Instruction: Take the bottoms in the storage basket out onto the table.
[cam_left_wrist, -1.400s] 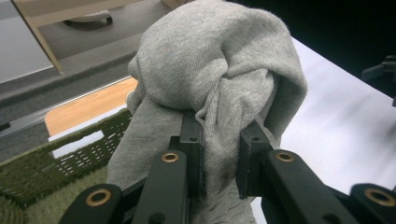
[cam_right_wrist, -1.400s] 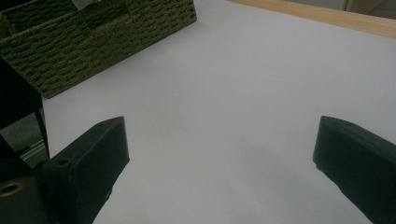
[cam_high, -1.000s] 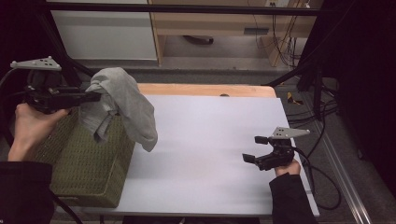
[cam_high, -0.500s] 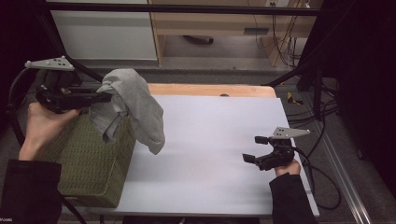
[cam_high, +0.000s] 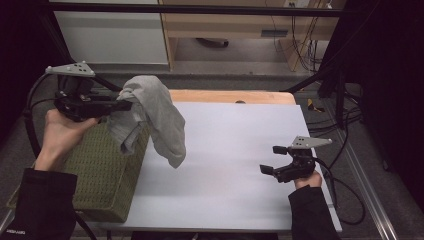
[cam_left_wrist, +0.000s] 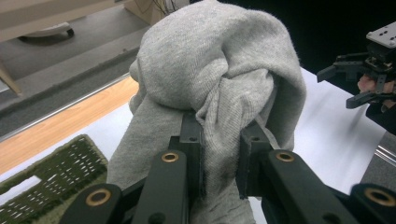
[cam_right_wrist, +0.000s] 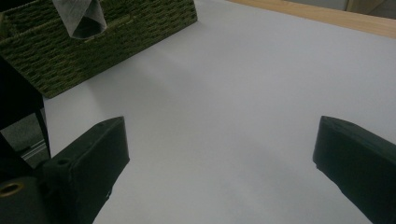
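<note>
The left hand (cam_high: 62, 134) is raised at the table's left side, its dark-sleeved forearm coming up from below, palm under the left gripper (cam_high: 122, 104), which points level toward the right. Its jaws are clamped tight on a fold of grey cloth (cam_high: 157, 115). The right hand (cam_high: 306, 179) sits low near the table's right edge, holding the right gripper (cam_high: 272, 160) aimed left, its jaws spread wide with nothing between them.

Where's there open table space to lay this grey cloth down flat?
The white table top lies bare between the green woven basket and the right gripper, back to the wooden strip. The left edge is crowded: the basket sits there, with the grey cloth hanging from the left gripper above it.
</note>
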